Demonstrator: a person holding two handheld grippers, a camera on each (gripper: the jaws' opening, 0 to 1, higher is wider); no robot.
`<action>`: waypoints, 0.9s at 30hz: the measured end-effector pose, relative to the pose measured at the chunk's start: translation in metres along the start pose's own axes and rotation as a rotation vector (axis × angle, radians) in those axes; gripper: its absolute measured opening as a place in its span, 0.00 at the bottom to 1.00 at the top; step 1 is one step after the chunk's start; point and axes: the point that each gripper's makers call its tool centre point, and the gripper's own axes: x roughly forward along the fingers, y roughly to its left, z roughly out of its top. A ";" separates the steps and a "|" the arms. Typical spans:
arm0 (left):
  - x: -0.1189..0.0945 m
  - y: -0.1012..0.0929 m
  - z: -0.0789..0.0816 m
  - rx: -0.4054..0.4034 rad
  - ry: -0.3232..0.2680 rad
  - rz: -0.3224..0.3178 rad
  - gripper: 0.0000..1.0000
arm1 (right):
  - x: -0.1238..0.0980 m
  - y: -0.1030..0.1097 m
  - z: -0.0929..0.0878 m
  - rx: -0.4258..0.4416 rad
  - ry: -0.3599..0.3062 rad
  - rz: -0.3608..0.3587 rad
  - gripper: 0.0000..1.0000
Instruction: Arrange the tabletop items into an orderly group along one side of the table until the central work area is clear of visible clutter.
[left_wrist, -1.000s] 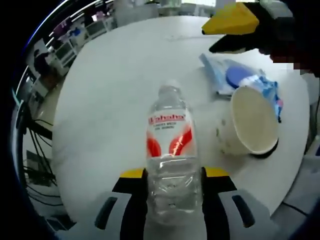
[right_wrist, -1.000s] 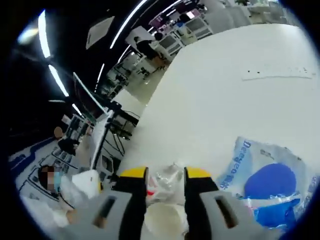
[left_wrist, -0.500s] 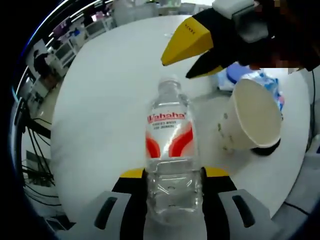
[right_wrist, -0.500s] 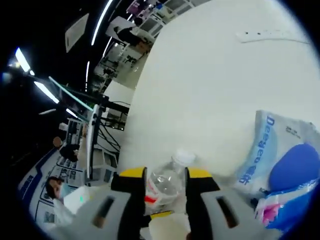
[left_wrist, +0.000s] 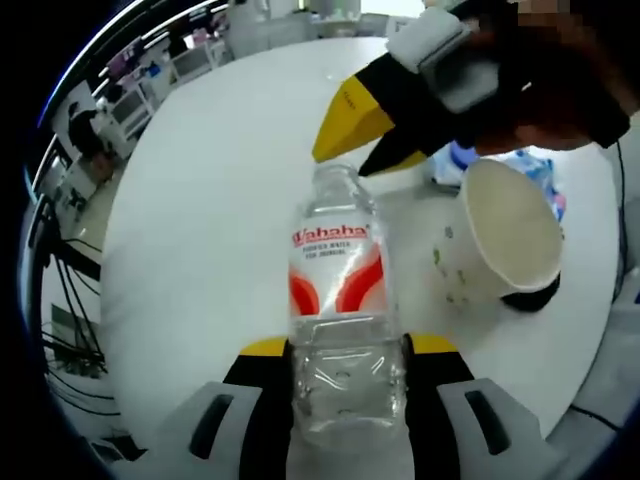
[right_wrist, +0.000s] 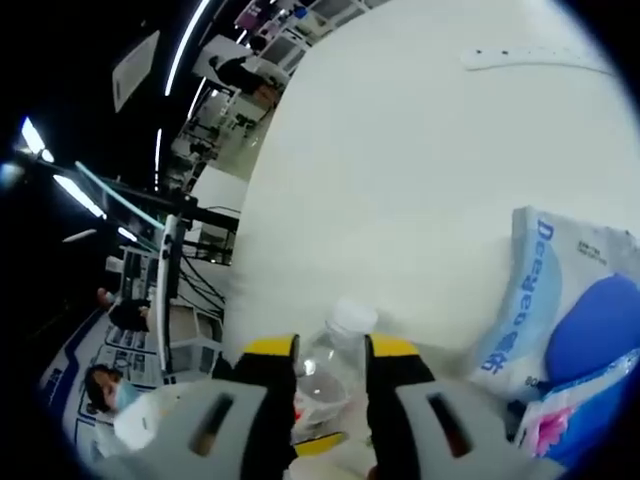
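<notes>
Left tongs clamped; right tongs parted, angled downward

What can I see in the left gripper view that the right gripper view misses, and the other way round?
Left gripper view: a paper cup, the red label on the bottle, the left gripper shut on it, the right gripper open near its cap. Right gripper view: a long white strip far across the table, desks beyond. Both: the bottle, the white table, the blue-and-white packet.

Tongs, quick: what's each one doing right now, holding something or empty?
Left tongs: closed on the water bottle.
Right tongs: open, either side of the bottle's neck, holding nothing.
</notes>
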 end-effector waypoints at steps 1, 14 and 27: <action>0.000 0.000 0.000 0.005 -0.006 0.001 0.38 | 0.003 -0.003 -0.001 -0.002 0.013 -0.010 0.24; 0.000 -0.001 0.001 0.020 -0.052 0.002 0.38 | 0.019 -0.011 -0.003 0.061 -0.018 -0.079 0.24; 0.000 -0.001 0.001 0.016 -0.065 -0.005 0.38 | 0.019 -0.011 0.000 0.102 -0.060 -0.053 0.20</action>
